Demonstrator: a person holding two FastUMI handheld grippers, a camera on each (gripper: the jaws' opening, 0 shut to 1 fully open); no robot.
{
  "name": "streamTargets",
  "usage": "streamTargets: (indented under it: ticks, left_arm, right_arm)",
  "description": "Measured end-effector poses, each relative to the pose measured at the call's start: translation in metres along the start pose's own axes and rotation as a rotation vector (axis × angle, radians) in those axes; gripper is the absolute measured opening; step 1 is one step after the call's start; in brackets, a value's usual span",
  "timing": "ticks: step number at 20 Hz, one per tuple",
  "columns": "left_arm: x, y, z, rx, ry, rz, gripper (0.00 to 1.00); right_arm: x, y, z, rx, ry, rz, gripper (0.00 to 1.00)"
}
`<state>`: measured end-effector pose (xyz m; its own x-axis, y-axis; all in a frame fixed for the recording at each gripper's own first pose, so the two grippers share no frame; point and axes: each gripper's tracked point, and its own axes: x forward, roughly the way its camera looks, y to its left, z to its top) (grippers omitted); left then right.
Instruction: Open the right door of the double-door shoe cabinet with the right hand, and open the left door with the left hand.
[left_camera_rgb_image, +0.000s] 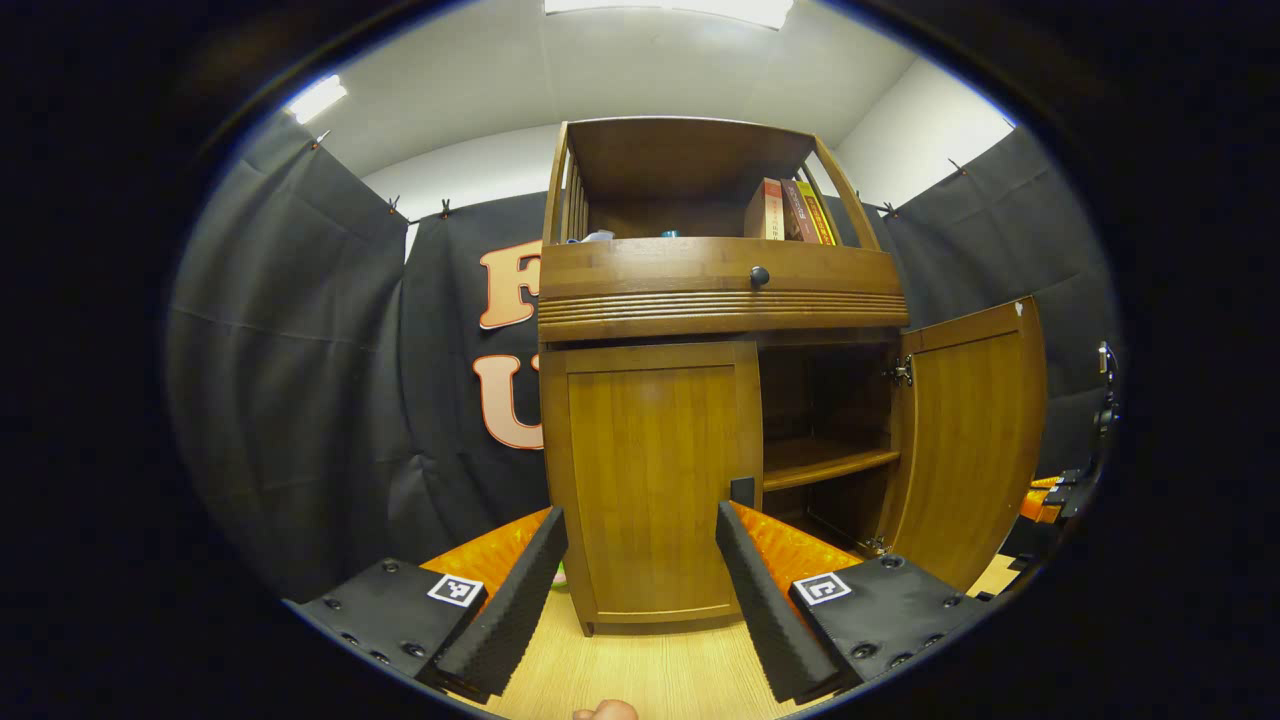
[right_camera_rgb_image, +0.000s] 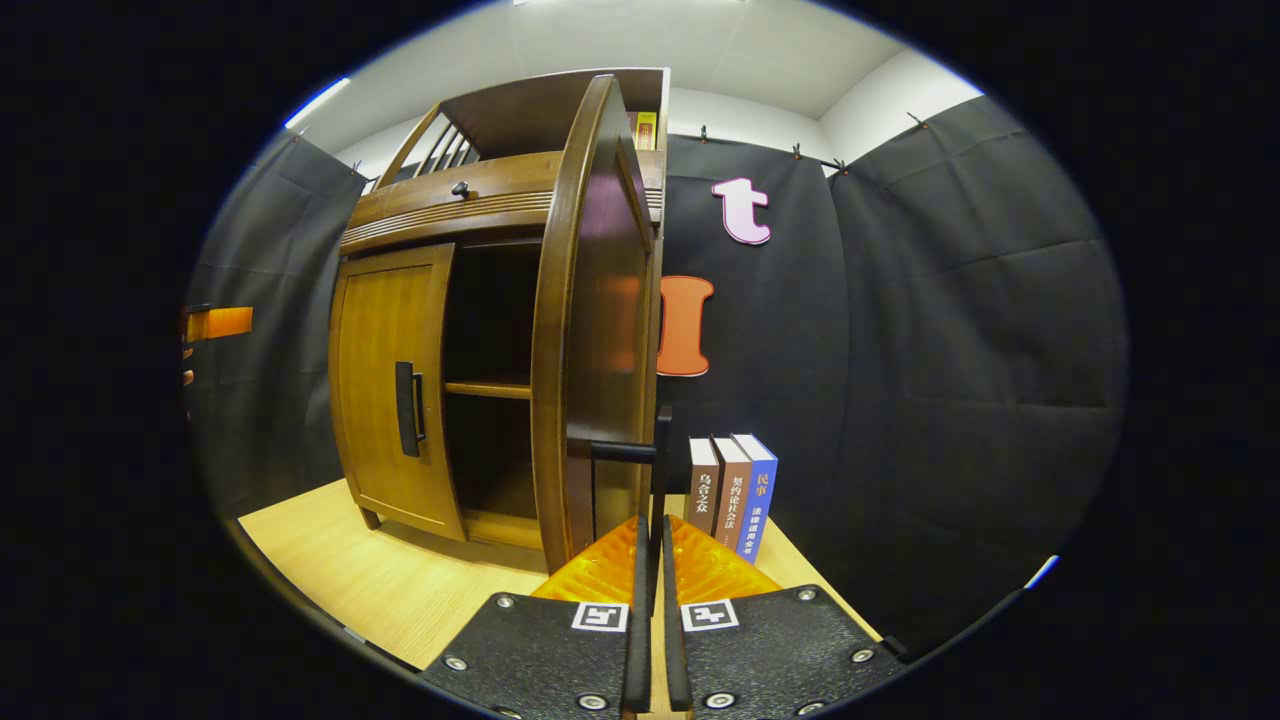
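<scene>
Right door (right_camera_rgb_image: 590, 330) of shoe cabinet (left_camera_rgb_image: 720, 300) swung open, its handle (right_camera_rgb_image: 655, 470) clamped between closed fingers of right gripper (right_camera_rgb_image: 651, 560). Left door (left_camera_rgb_image: 655, 480) shut; left gripper (left_camera_rgb_image: 640, 560) spread wide before it, right finger just below left-door handle (left_camera_rgb_image: 742, 491). Three books (right_camera_rgb_image: 732, 490) upright on tabletop (right_camera_rgb_image: 340, 570) beside cabinet's right side.

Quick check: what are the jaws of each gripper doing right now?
Left gripper: open, holding nothing.
Right gripper: shut on the right door's handle.

Glossy varnished wood shoe cabinet (left_camera_rgb_image: 650, 480), pale matt wood-grain table (right_camera_rgb_image: 400, 580), matt black cloth wall (right_camera_rgb_image: 950, 350).
</scene>
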<state>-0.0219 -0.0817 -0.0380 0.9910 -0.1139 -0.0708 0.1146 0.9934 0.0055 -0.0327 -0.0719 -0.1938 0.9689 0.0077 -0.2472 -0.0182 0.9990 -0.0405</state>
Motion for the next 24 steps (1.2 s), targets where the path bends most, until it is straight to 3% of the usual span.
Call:
streamTargets:
  ticks: [11, 16, 17, 18, 19, 20, 21, 23, 24]
  left_arm:
    - [0.029, -0.041, -0.015, 0.001, 0.01, -0.035, 0.96]
    - [0.055, -0.059, -0.034, 0.01, 0.019, -0.06, 0.96]
    - [0.062, -0.062, -0.039, 0.008, 0.028, -0.062, 0.96]
    - [0.071, -0.066, -0.046, 0.004, 0.043, -0.066, 0.96]
    - [0.08, -0.07, -0.054, 0.007, 0.059, -0.067, 0.96]
    - [0.086, -0.071, -0.06, 0.011, 0.069, -0.067, 0.96]
    - [0.095, -0.073, -0.065, 0.012, 0.075, -0.071, 0.97]
    - [0.109, -0.078, -0.078, -0.009, 0.097, -0.075, 0.96]
    - [0.116, -0.081, -0.085, -0.024, 0.108, -0.079, 0.96]
  right_arm:
    - [-0.018, -0.063, -0.002, 0.063, -0.001, -0.082, 0.0]
    - [-0.028, -0.079, 0.012, 0.05, -0.047, -0.12, 0.04]
    - [-0.03, -0.079, 0.014, 0.064, -0.049, -0.123, 0.16]
    - [-0.03, -0.081, 0.015, 0.074, -0.05, -0.129, 0.05]
    - [-0.031, -0.084, 0.014, 0.075, -0.047, -0.136, 0.24]
    - [-0.03, -0.087, 0.013, 0.073, -0.044, -0.144, 0.16]
    - [-0.03, -0.089, 0.011, 0.071, -0.04, -0.151, 0.24]
    - [-0.03, -0.092, 0.011, 0.075, -0.035, -0.158, 0.22]
    - [-0.03, -0.093, 0.011, 0.08, -0.036, -0.161, 0.37]
